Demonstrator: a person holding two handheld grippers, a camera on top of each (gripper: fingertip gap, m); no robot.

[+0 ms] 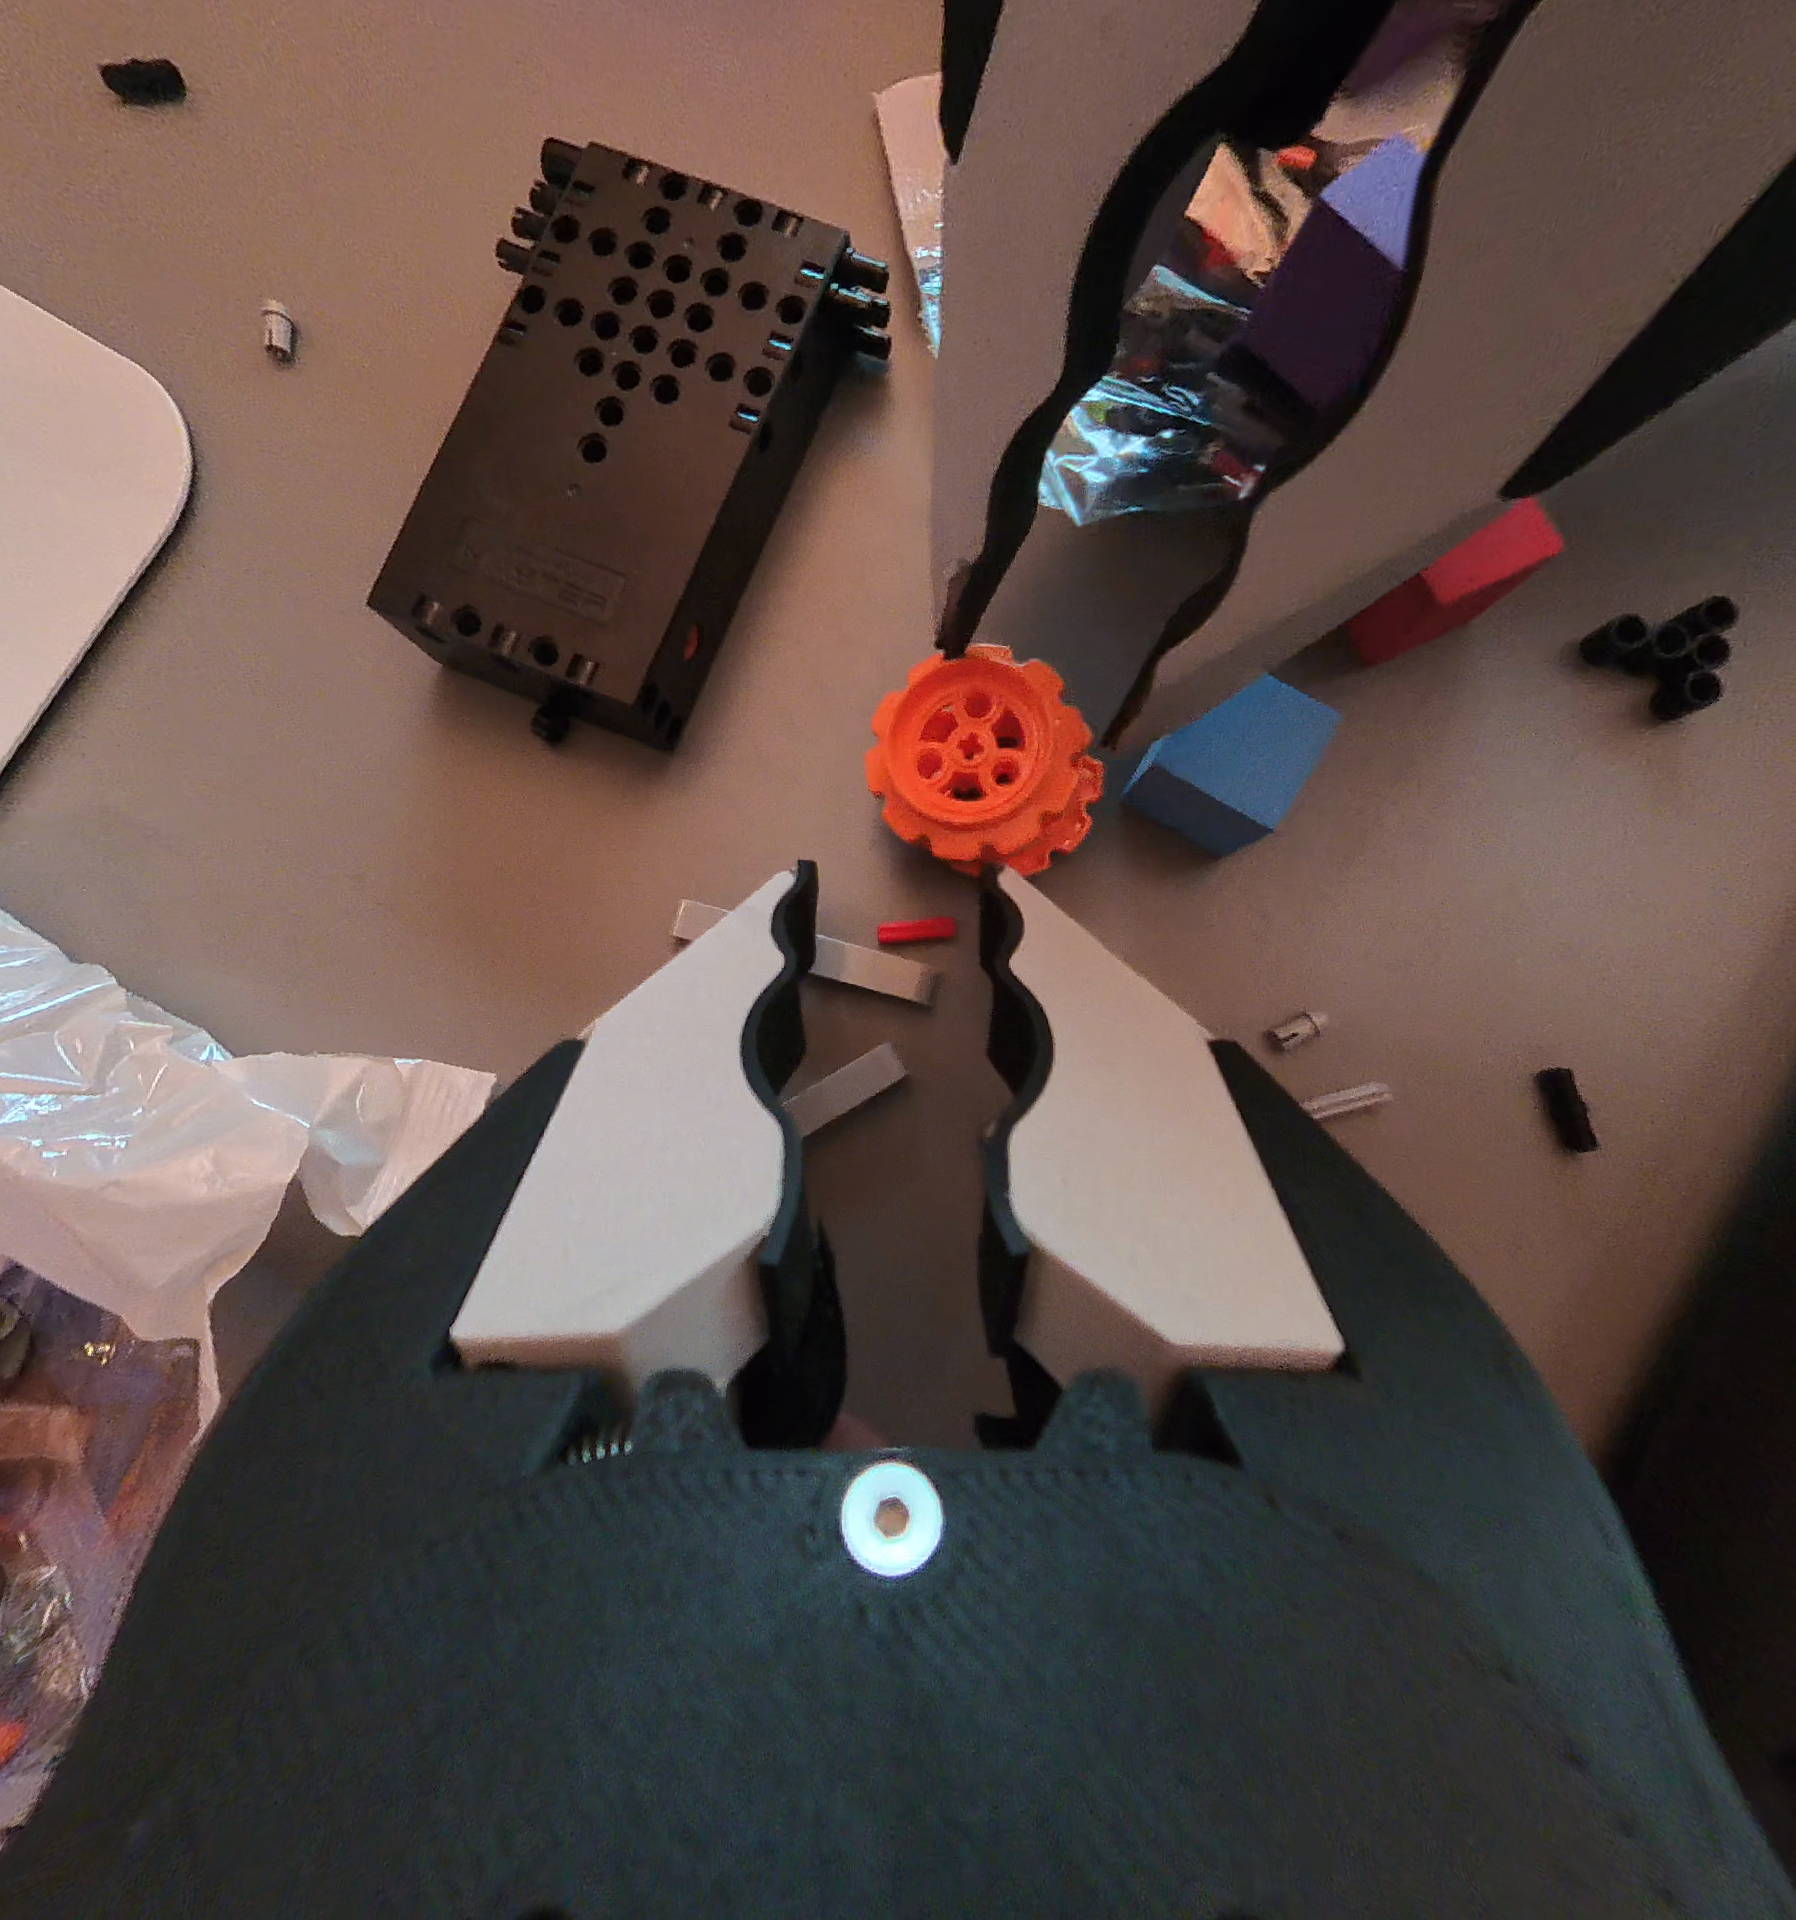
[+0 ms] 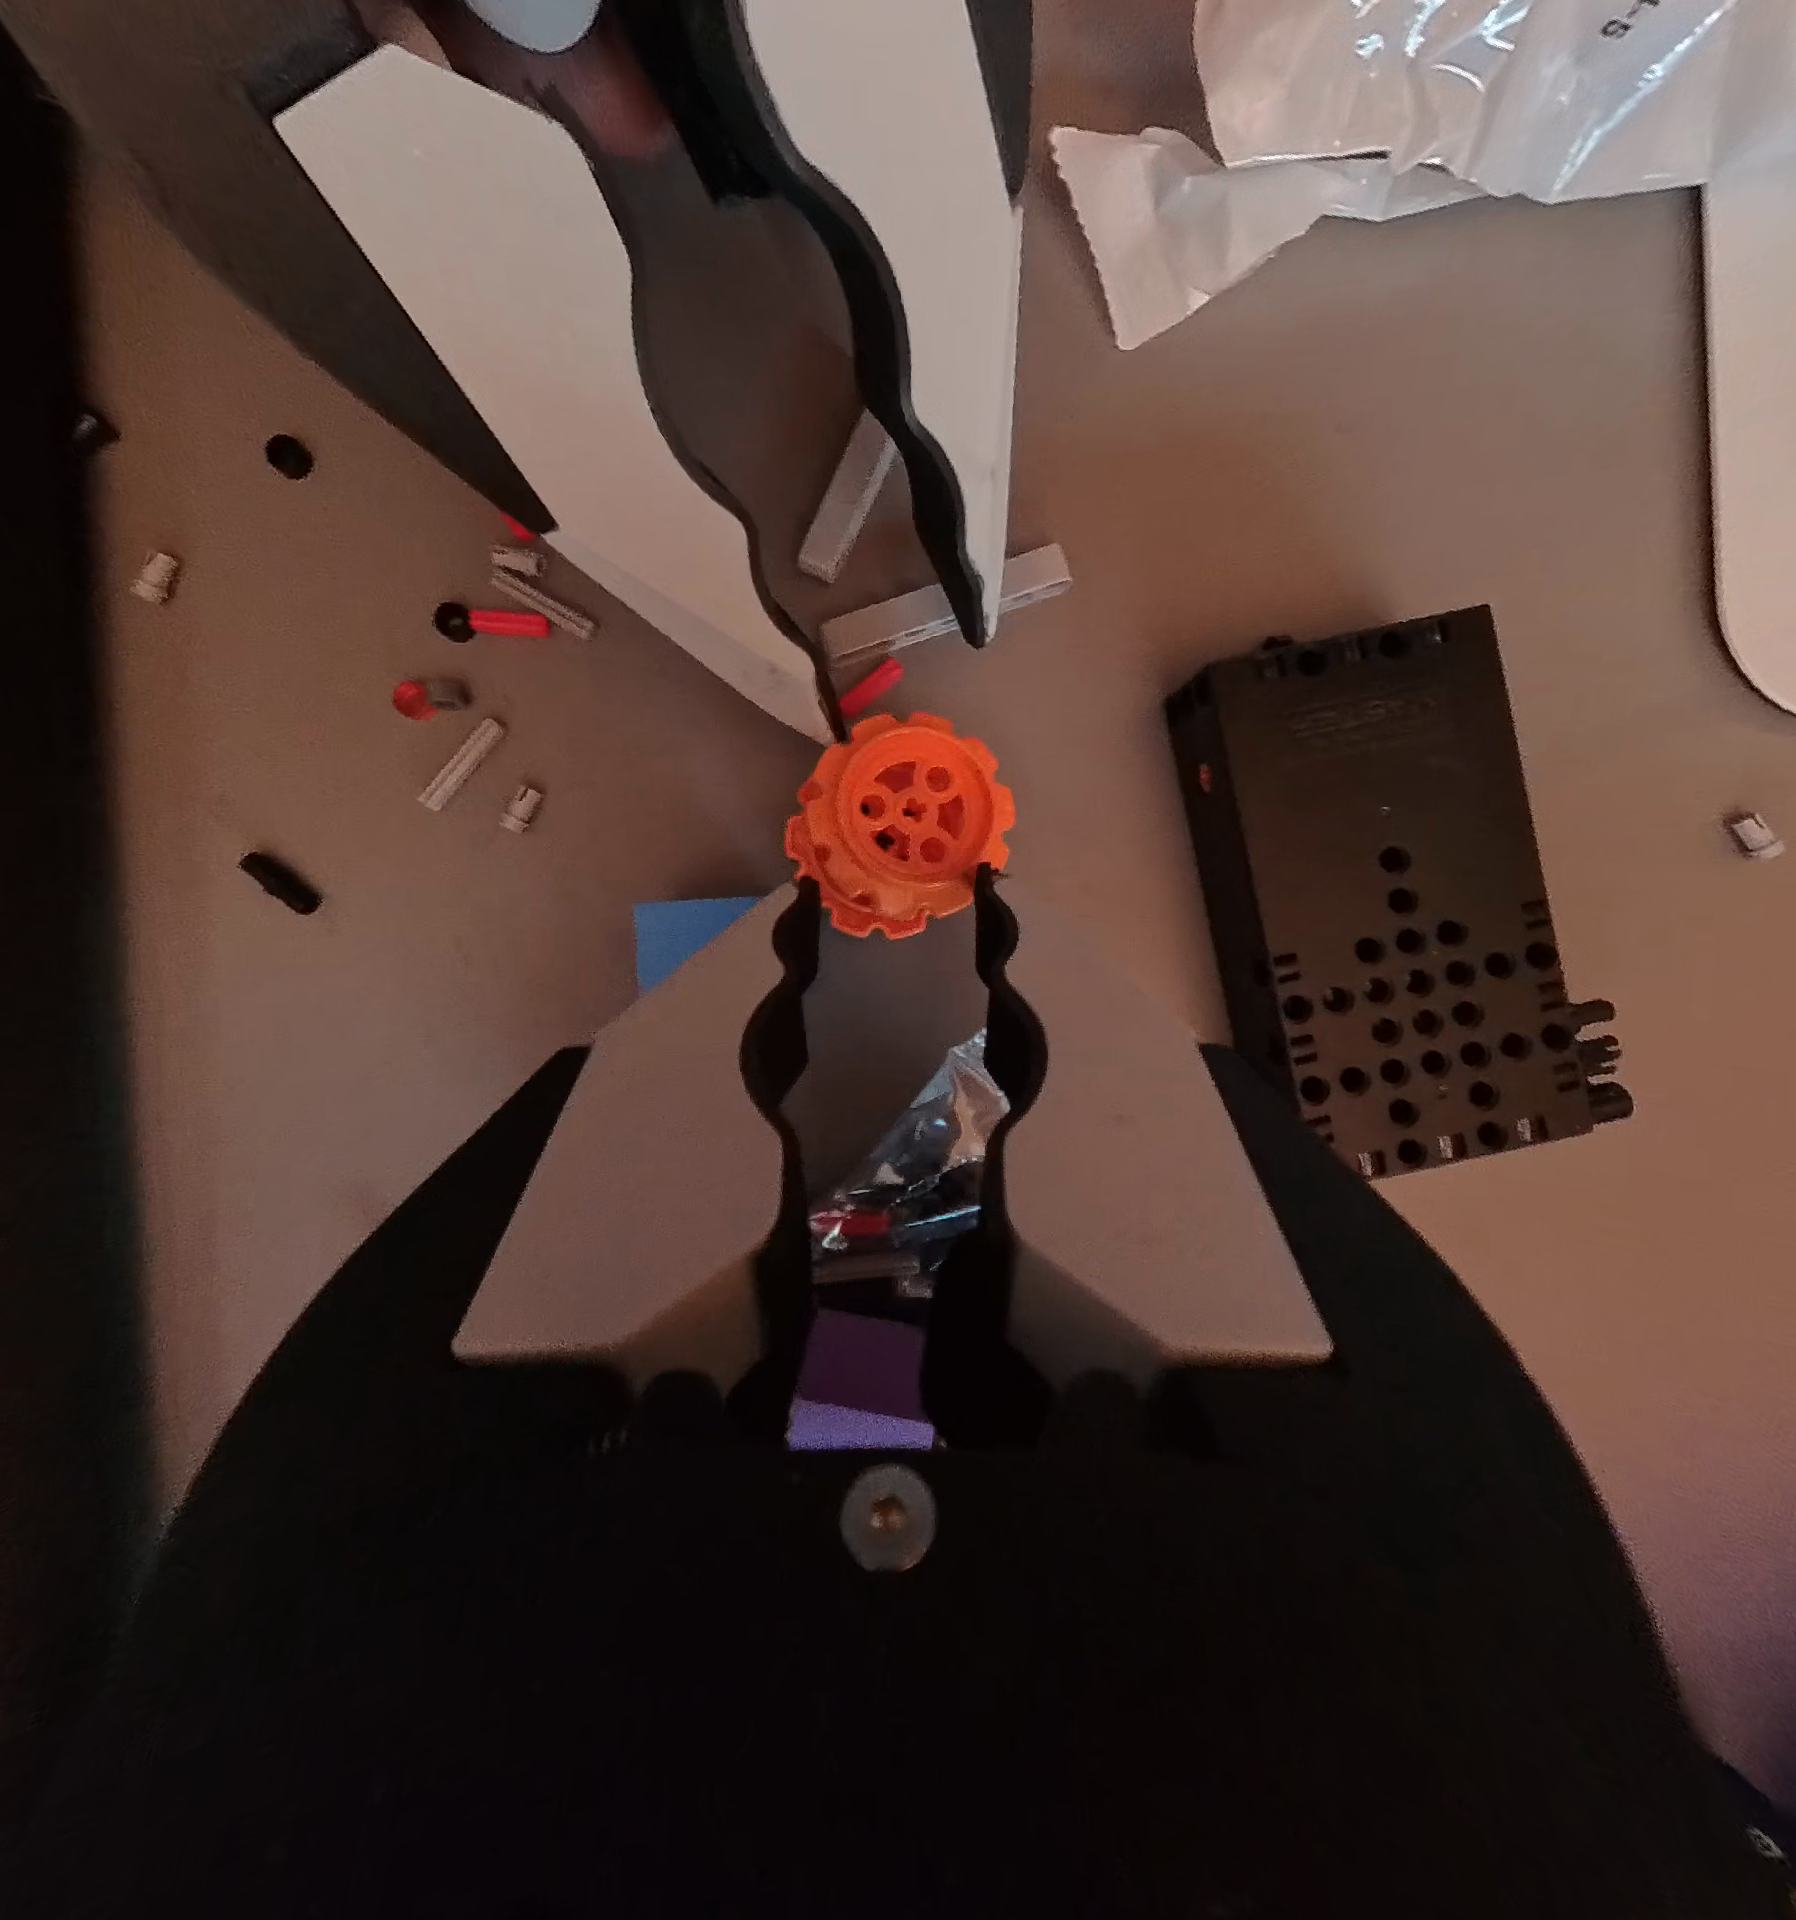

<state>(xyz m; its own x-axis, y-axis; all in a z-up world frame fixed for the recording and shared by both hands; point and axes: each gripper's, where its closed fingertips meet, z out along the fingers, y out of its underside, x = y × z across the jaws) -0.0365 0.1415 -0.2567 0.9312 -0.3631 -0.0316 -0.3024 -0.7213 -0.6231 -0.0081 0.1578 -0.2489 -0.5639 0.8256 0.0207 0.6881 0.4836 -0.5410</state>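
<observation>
Gripping orange wheels (image 2: 896, 826): right hand-held gripper (image 2: 894, 883); left (image 1: 899, 883) w/ gap.

Both views are dim and warm-tinted, the right wrist view the darker. The left wrist view shows glare on the crumpled bag (image 1: 94, 1091) left of the orange wheel (image 1: 980, 764) and on clear wrap beyond it. Heavy shadow fills the edge left of the wheel (image 2: 899, 826) in the right wrist view. Wide-angle bending stretches the edges; near gripper bodies are soft.

left gripper (image 1: 899, 883): fingers parted, pointing to 12 o'clock. right gripper (image 2: 894, 883): fingers parted, tips opposing.
</observation>
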